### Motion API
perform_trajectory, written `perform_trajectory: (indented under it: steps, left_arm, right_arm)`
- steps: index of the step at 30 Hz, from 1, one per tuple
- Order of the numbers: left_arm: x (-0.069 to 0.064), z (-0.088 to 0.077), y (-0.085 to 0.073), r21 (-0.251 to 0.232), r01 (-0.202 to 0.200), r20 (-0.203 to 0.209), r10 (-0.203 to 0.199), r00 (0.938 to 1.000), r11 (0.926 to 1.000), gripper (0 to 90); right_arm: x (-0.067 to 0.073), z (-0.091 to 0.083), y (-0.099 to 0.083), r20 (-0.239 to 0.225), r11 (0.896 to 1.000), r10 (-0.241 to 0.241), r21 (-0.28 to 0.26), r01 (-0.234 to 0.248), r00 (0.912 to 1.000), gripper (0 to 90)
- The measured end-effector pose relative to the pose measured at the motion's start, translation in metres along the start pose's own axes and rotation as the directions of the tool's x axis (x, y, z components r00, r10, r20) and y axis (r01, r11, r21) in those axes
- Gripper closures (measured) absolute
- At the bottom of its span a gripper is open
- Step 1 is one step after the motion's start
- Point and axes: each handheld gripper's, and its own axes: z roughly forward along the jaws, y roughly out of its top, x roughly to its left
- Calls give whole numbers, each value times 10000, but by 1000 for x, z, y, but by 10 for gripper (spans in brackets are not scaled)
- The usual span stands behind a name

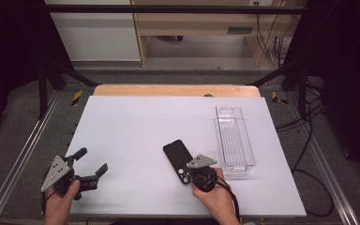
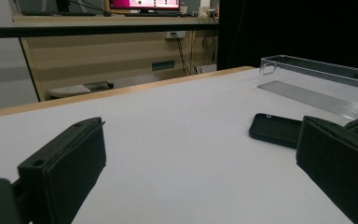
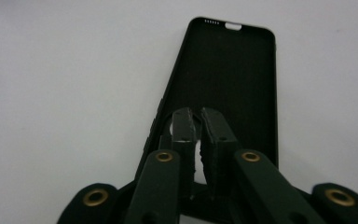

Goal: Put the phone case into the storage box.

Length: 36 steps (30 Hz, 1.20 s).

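Black soft phone case (image 3: 228, 74) lies flat on desk (image 1: 131, 126); right hand-held gripper (image 3: 196, 122) pinches its near edge, thin hold, may slip.

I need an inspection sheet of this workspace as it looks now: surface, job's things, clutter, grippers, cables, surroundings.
Surface: white table top, flat, with a wooden edge at the far side.
Job's things: black phone case lies flat, inner side up; its near end sits between the right gripper's jaws. Clear plastic tray stands to its right, apart from it, nothing inside.
Clutter: nothing seen.
Grippers: right gripper is shut on the near edge of the phone case. Left gripper is open, holding nothing, at the near left of the table.
Cables: black cable trails from the right gripper; more lie on the floor at right.
Surroundings: dark frame, wooden desk behind.
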Motion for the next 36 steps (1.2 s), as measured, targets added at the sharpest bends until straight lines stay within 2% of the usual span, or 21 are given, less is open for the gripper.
perform_trajectory:
  steps: [5, 9, 12, 20, 29, 36]
  left_arm:
    - [0, -1, 0, -56, 33, -20, -33, 10000, 10000, 16]
    - [-1, 0, 0, -4, -35, 28, 35, 10000, 10000, 16]
    - [-2, 0, 0, 24, -51, 58, 51, 10000, 10000, 16]
    - [-2, 1, 0, 72, -87, 97, 87, 9999, 9999, 16]
    - [-2, 0, -1, 89, -68, 64, 68, 10000, 9999, 16]
    - [-3, 2, -1, 190, -104, 80, 102, 9999, 9998, 16]
  right_arm:
    - [-2, -3, -4, -16, 9983, 435, 380, -434, 9991, 900]
    - [-4, 0, -7, -17, 9954, 406, 867, -403, 9992, 900]
    - [-4, -1, -8, -189, 9938, 501, 1004, -480, 9986, 900]
    - [-2, -9, -9, -291, 9910, 258, 1321, -218, 9992, 900]
    - [-6, -27, -20, -561, 9840, 51, 1780, 50, 9984, 900]
    - [-4, -38, -30, -700, 9837, -50, 1790, 174, 9975, 900]
